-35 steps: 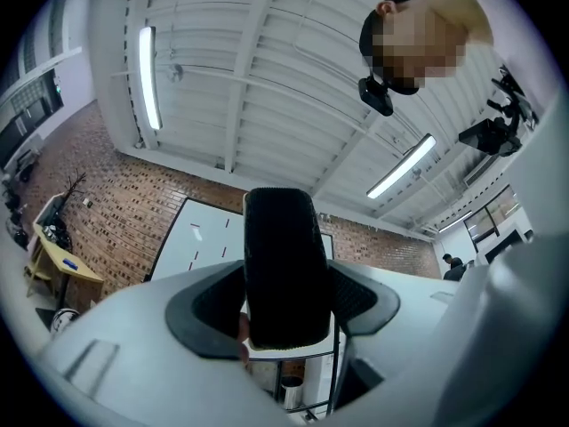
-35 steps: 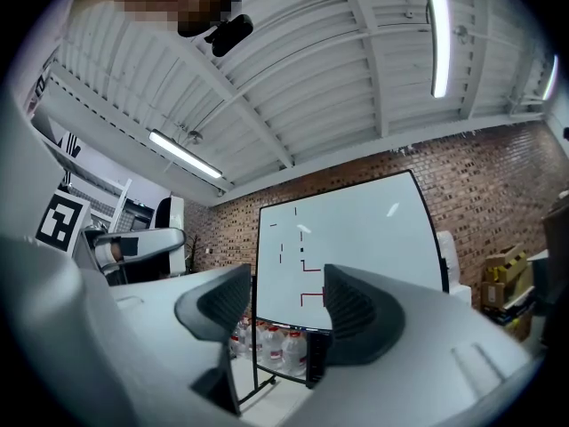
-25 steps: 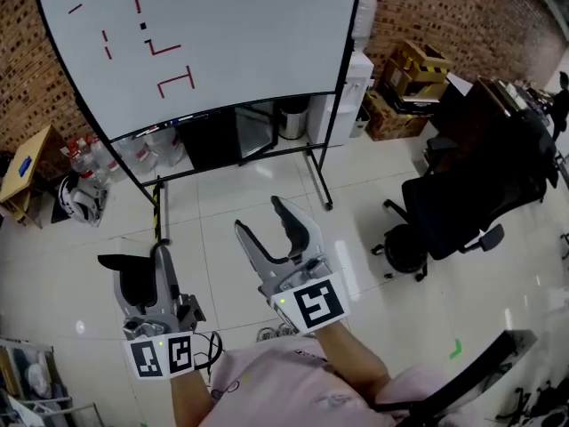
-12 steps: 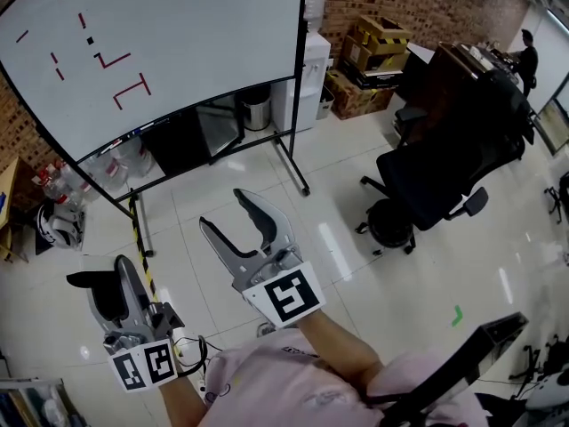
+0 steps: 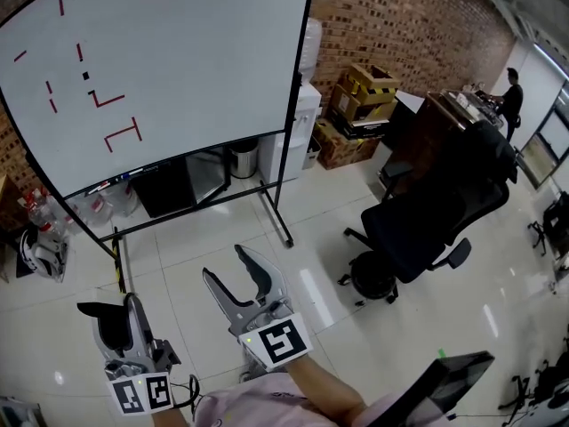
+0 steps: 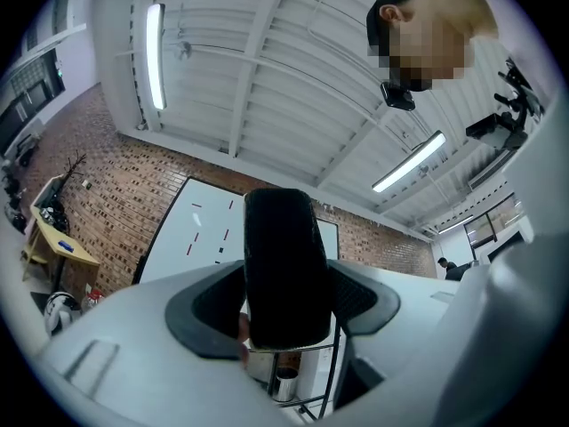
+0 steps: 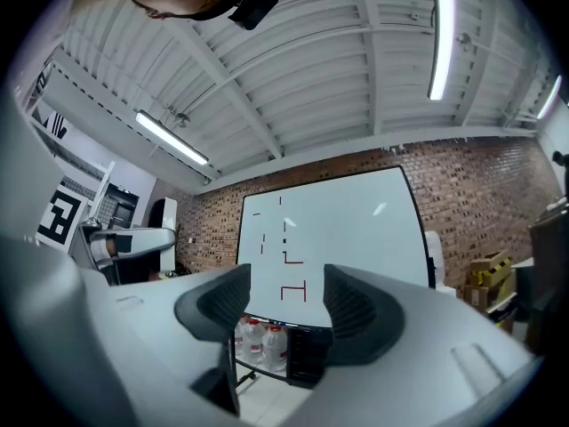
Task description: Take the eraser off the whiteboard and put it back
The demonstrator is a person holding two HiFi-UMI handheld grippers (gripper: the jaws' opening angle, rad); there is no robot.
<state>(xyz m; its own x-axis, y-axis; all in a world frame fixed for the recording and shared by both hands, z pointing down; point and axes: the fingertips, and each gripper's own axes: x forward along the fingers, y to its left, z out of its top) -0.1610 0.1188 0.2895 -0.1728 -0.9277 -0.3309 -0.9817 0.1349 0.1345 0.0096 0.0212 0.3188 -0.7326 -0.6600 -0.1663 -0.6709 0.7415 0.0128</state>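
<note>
The black eraser (image 6: 283,269) stands upright between the jaws of the left tool (image 5: 114,323), which grip it on two sides. It is off the whiteboard (image 5: 178,52), held low over the tiled floor (image 5: 178,247) and well apart from the board. The right tool (image 7: 286,302), near the left one, has its jaws apart with nothing between them. Both tools point toward the whiteboard, which bears short red marks (image 5: 122,132) on its left part. Water bottles (image 7: 258,341) stand under its lower edge, and a black office chair (image 5: 427,225) stands to its right.
</note>
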